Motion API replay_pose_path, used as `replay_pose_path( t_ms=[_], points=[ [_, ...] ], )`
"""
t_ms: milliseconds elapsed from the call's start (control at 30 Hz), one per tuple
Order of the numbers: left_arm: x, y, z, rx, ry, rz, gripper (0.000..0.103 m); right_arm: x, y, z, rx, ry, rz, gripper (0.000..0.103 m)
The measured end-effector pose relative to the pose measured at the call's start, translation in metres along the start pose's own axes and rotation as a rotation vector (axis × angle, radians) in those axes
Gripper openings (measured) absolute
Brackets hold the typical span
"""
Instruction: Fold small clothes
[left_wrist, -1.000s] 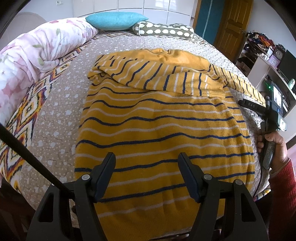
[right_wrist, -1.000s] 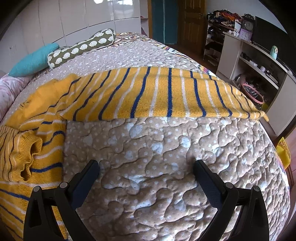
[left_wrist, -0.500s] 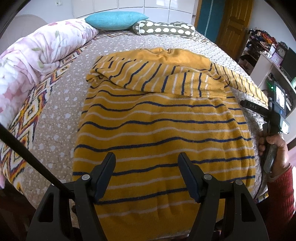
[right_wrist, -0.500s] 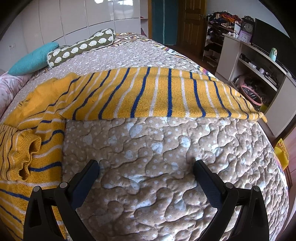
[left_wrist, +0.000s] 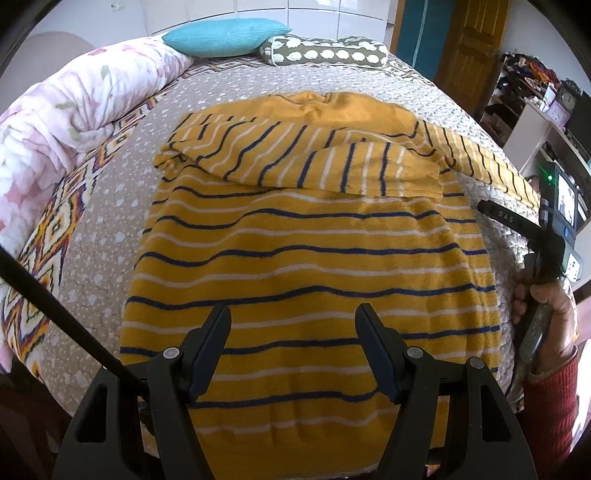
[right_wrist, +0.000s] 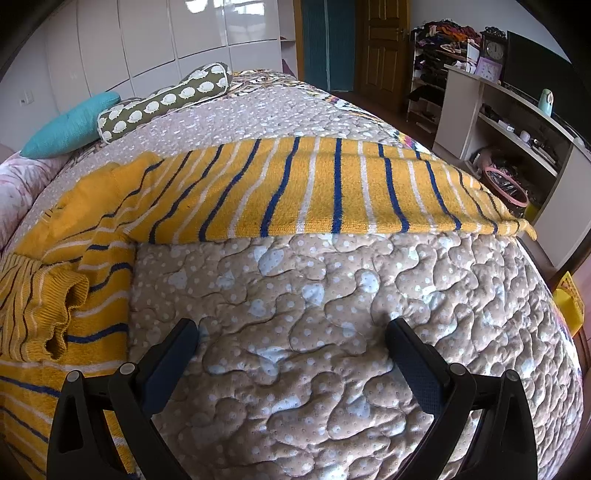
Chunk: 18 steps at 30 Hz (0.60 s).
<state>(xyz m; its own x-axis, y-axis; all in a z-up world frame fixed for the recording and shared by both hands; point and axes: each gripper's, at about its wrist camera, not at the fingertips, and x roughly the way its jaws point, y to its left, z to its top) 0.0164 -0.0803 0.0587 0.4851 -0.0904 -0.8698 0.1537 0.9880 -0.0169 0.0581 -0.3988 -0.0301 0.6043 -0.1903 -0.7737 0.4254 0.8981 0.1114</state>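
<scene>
Both your grippers, left (left_wrist: 291, 325) and right (right_wrist: 291, 338), have fingers spread, holding nothing, over the mustard-yellow navy-and-white striped knit sweater (left_wrist: 310, 258) on the quilted beige bed (right_wrist: 332, 314).

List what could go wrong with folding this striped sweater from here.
1. The unfolded sleeve reaches the bed's right edge; it may slip off when pulled.
2. The folded sleeve lies loosely on the sweater and may shift.
3. Both the left tool and right tool are open, holding nothing; a shallow pinch might also catch the quilt.
</scene>
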Motion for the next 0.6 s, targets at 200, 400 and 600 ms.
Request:
replay_pose_path(
  t_ms=[200, 400, 600],
  points=[
    [0.002, -0.007, 0.002, 0.002, 0.003, -0.001, 0.068, -0.001, -0.002, 0.0, 0.002, -0.002, 0.005, 0.103],
    [0.008, -0.01, 0.007, -0.04, 0.024, -0.004, 0.068, -0.002, -0.002, 0.001, 0.004, -0.003, 0.008, 0.103],
    [0.016, -0.023, 0.013, -0.056, 0.042, 0.004, 0.068, -0.003, -0.002, 0.001, 0.004, -0.003, 0.009, 0.103]
  ],
)
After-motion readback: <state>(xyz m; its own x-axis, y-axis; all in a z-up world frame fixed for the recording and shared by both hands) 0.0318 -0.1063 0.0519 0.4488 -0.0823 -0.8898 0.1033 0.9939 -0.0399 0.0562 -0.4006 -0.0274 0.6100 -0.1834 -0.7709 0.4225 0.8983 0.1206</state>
